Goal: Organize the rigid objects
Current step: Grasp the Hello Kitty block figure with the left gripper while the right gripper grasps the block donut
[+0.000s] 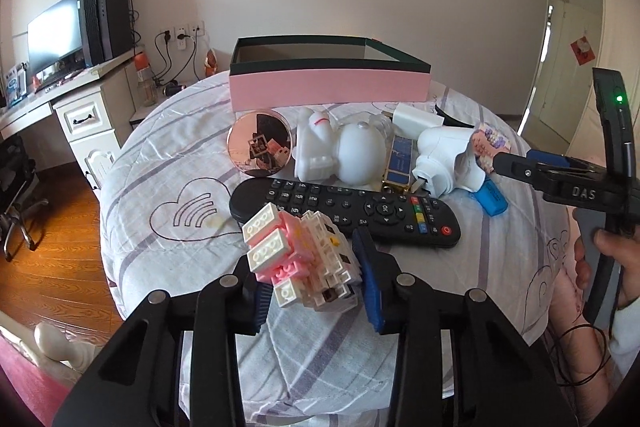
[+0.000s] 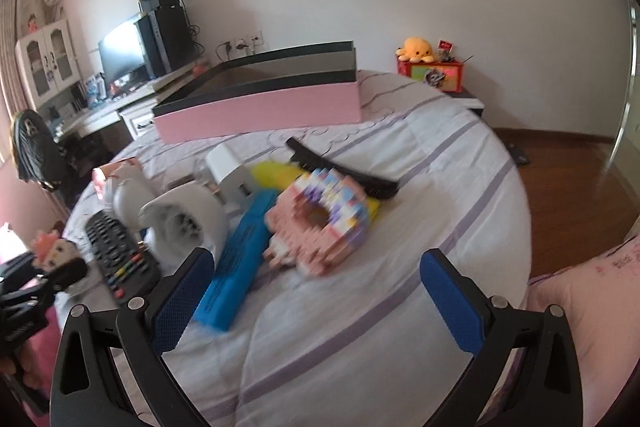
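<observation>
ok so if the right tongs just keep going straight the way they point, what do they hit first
Most likely the pink brick donut, which lies on the bed straight ahead of the open right tongs. The picture is blurred there, so depth is uncertain; the blue case lies just inside the left pad.

Gripping a pink-and-white brick figure low in the frame with the left gripper — sitting just behind it, a black remote.
</observation>
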Action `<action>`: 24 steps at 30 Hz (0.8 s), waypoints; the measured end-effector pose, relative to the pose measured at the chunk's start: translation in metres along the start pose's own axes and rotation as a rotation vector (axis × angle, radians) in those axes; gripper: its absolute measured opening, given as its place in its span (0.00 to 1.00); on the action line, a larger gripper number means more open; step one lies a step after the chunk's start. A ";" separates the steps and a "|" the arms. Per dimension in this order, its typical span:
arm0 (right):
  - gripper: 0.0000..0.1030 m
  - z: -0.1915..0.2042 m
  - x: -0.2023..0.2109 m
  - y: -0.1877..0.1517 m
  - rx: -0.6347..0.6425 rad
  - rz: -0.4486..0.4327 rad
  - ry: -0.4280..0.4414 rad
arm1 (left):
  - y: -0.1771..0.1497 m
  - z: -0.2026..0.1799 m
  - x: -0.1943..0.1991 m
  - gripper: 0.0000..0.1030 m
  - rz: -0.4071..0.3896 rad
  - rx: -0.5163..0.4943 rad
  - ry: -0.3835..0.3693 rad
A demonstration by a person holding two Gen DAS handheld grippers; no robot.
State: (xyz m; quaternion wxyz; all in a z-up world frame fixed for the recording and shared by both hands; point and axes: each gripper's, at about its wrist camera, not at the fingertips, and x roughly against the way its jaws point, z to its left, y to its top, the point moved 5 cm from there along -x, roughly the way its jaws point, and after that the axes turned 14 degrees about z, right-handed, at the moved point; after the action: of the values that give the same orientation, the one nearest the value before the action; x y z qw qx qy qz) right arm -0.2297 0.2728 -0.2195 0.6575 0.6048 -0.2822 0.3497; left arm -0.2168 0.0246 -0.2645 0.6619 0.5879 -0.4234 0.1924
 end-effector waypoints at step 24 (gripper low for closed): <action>0.47 -0.002 -0.005 0.029 0.089 0.010 -0.007 | 0.041 0.001 0.033 0.37 -0.089 -0.028 -0.006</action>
State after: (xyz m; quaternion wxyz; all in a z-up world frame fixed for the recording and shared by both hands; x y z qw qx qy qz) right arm -0.2561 0.2744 -0.2065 0.6271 0.6332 -0.2718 0.3631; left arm -0.2292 0.0254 -0.2131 0.6766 0.5975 -0.4014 0.1551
